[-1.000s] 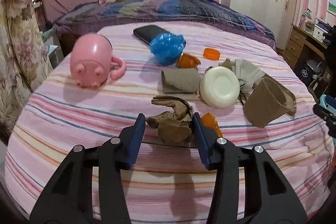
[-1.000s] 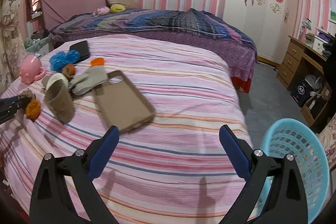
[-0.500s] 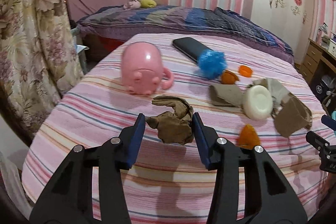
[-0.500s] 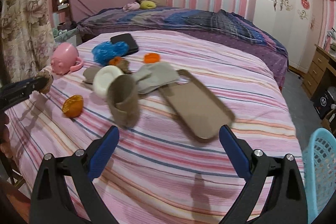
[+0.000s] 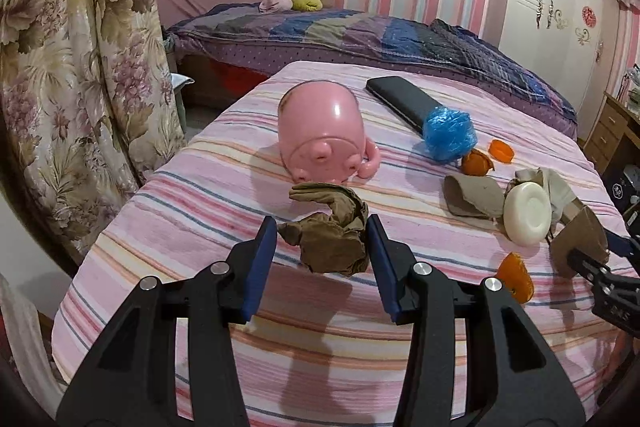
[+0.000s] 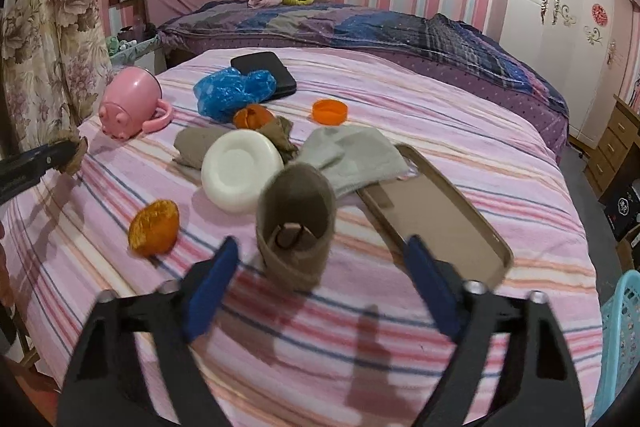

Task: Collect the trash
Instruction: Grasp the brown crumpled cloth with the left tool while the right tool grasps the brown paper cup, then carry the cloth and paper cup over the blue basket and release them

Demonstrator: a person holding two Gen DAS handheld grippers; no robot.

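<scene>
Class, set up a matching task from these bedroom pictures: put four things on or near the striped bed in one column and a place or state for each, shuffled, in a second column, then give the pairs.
Things:
1. crumpled brown paper
2. pink pig mug
3. cardboard tube
4. blue basket

Places or states:
A. lying on its side on the bed
B. off the bed, at the right edge
C. pinched in the left gripper
D. just ahead of the open right gripper

Pairs: 1-C, 2-A, 3-D, 4-B
</scene>
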